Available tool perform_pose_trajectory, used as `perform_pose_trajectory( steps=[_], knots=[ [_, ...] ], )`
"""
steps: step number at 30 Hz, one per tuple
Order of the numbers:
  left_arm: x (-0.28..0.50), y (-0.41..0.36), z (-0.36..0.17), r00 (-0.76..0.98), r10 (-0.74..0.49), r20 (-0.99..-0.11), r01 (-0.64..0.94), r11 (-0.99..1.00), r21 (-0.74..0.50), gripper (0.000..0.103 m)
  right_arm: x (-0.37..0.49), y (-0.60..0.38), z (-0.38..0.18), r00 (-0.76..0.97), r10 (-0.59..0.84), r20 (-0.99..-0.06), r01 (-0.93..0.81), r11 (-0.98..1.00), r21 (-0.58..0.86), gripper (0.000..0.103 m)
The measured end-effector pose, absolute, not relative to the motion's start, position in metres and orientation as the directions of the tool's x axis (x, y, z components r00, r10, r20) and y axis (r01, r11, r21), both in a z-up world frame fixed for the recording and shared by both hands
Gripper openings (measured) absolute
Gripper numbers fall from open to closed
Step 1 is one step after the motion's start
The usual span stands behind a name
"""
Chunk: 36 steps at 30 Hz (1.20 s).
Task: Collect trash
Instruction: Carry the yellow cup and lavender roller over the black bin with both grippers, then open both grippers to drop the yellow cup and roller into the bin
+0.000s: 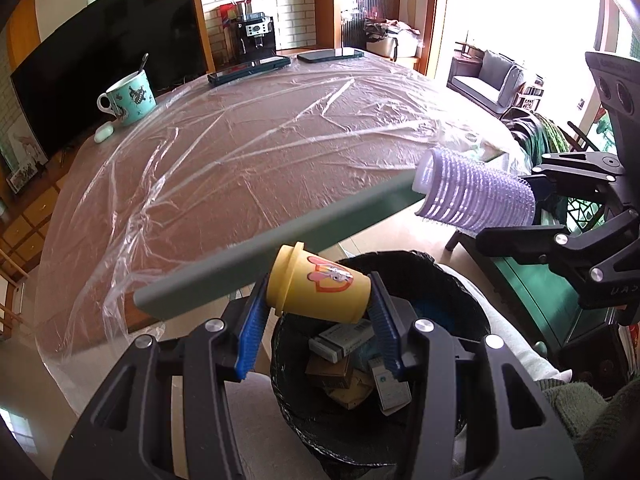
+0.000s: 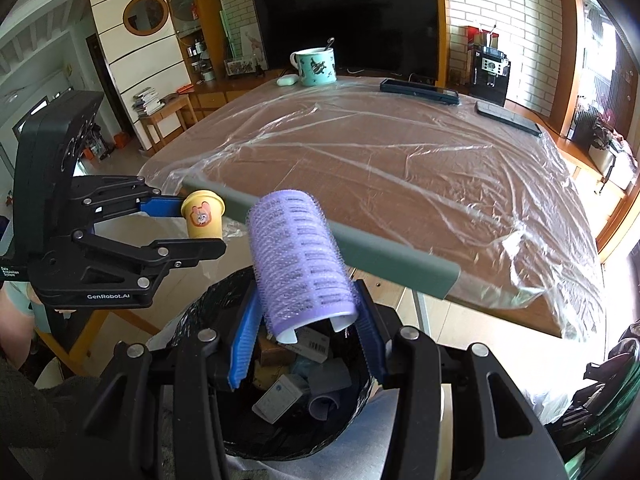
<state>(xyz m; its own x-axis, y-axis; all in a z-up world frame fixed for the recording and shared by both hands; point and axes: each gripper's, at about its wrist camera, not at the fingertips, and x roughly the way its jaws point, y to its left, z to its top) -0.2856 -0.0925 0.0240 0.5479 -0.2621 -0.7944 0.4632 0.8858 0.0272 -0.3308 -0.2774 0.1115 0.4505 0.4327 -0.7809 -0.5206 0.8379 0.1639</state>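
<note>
A brown table lies under crinkled clear plastic sheeting, with a grey-green strip along its near edge. At its far side stand a teal mug holding a spoon, a small white case just beside it, and two dark phones. Behind are a black television and a coffee machine.

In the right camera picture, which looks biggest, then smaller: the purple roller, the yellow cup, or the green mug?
1. Purple hair roller, though it is nearest the camera.
2. Teal mug and yellow cup look about alike, so no ranking between them.
</note>
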Motion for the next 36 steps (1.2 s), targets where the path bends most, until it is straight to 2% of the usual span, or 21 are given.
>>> perform_pose_trajectory(
  steps=[36],
  knots=[
    [-0.303, -0.105, -0.026, 0.472, -0.198, -0.859, 0.506, 0.859, 0.080, 0.049, -0.351, -0.265, 0.065, 0.340, 0.383, -0.859, -0.543, 0.825, 0.153, 0.045]
  ],
)
